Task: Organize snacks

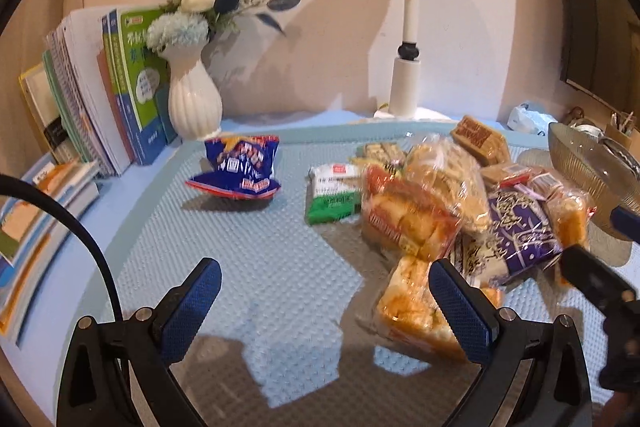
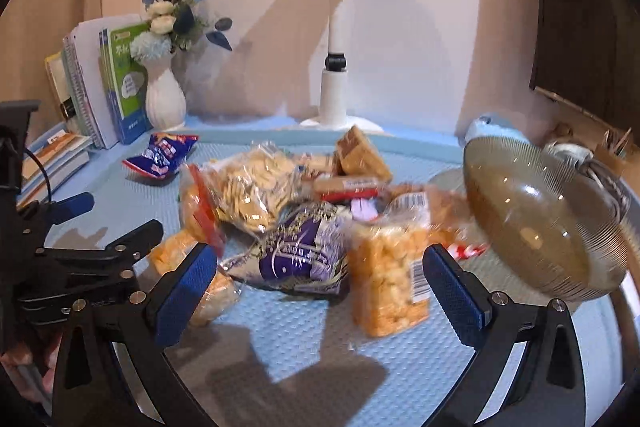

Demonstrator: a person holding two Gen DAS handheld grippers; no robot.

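Several snack packs lie heaped on the blue mat [image 1: 260, 287]: an orange cracker bag [image 2: 384, 279], a purple pack [image 2: 300, 251], a clear bag of pale sticks [image 2: 248, 187] and brown wafers [image 2: 360, 151]. A blue chip bag [image 1: 236, 167] and a green-white packet [image 1: 332, 193] lie apart to the left. My left gripper [image 1: 326, 307] is open over bare mat, its right finger beside an orange bag [image 1: 412, 311]. My right gripper [image 2: 320, 291] is open in front of the heap, with nothing between its fingers. A ribbed glass bowl [image 2: 540, 219] is tilted on its side, blurred, just outside the right finger.
A white vase of blue flowers [image 1: 194, 103] and leaning books [image 1: 104, 87] stand at the back left, with flat books [image 1: 36, 227] along the left edge. A white lamp post [image 1: 406, 83] rises at the back wall. Small clutter [image 2: 580, 155] sits behind the bowl.
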